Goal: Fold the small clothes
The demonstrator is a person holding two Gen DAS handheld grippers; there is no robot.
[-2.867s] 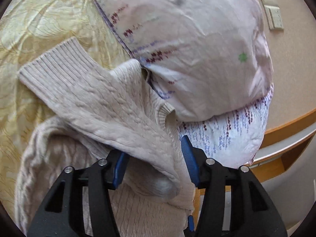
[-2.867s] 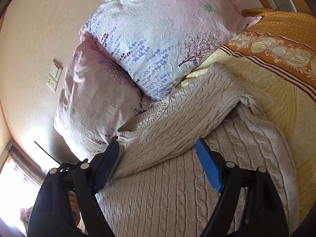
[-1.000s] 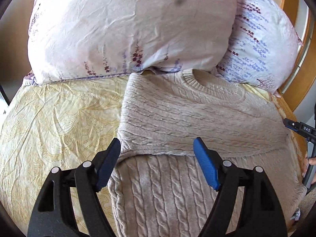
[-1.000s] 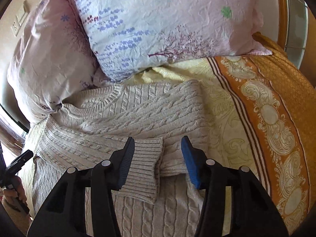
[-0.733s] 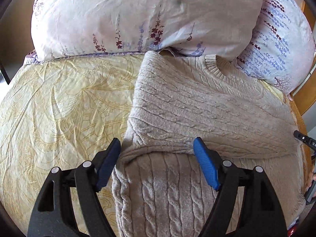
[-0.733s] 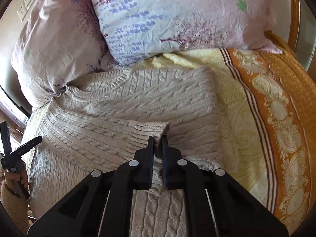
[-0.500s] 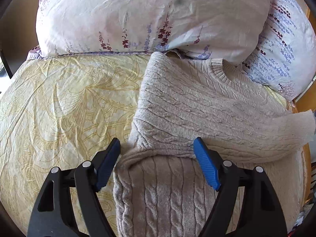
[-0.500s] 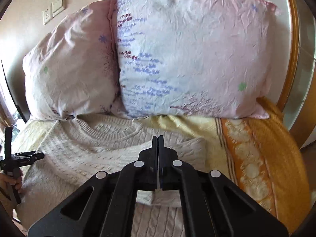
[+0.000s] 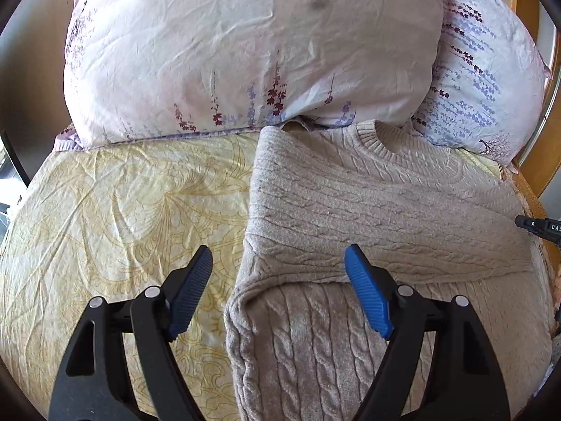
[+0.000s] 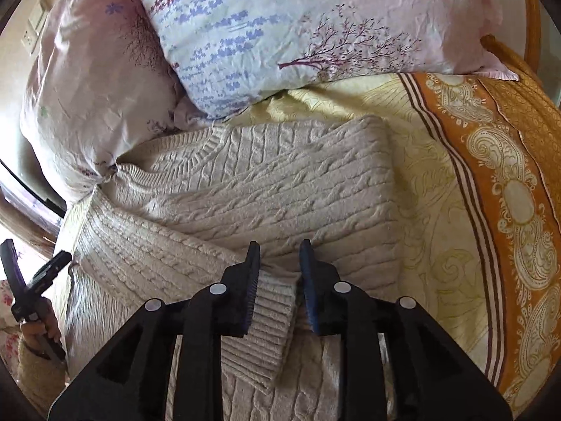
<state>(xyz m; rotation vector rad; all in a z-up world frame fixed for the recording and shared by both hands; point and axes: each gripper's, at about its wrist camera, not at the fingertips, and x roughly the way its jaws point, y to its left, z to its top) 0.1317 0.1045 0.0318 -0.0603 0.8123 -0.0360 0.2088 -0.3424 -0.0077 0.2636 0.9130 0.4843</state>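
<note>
Beige cable-knit sweater (image 9: 368, 210) centre frame on yellow bedspread (image 9: 122, 210), left gripper (image 9: 278, 287) fingers wide apart over its folded edge, right gripper (image 10: 278, 277) jaws just reopening, slightly apart astride ribbed cuff (image 10: 270, 319).

Sunlit bed (image 9: 115, 203), floral pillows (image 10: 298, 24)

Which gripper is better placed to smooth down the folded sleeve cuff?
Right. The right gripper sits directly over the ribbed sleeve cuff, its jaws just opening off it. The left gripper hangs open at the sweater's opposite edge.
</note>
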